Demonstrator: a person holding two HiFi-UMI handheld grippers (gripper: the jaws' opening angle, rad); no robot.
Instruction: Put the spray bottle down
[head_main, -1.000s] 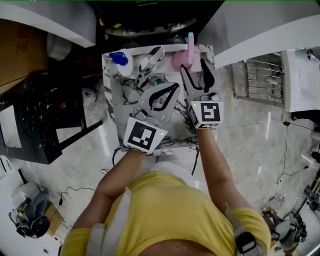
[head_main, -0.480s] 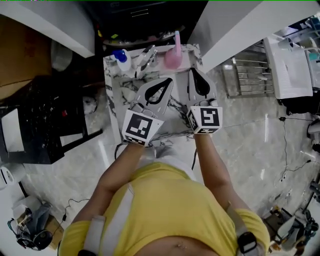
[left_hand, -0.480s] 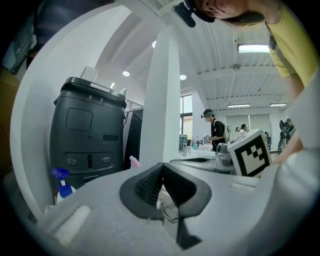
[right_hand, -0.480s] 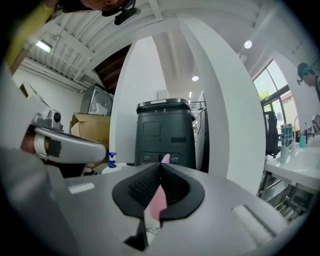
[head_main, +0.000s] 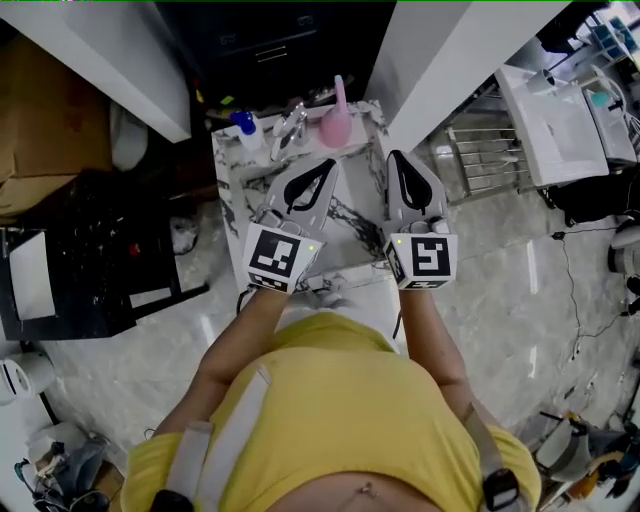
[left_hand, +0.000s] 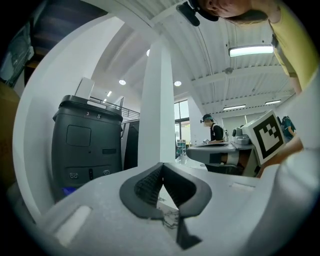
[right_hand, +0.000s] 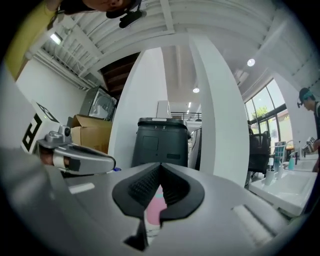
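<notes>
Now the left gripper (head_main: 322, 168) and right gripper (head_main: 396, 160) hang over the marble table (head_main: 352, 235), jaws pressed together on nothing, while the pink spray bottle (head_main: 335, 122) stands upright by its far edge, apart from both.

Your head camera looks steeply down onto the worktop (head_main: 347, 218). Cameras on your left hand-held gripper (head_main: 325, 166) and right hand-held gripper (head_main: 394, 157) sit close behind the jaws, facing level; both catch the dark cabinet (left_hand: 87, 145).
</notes>
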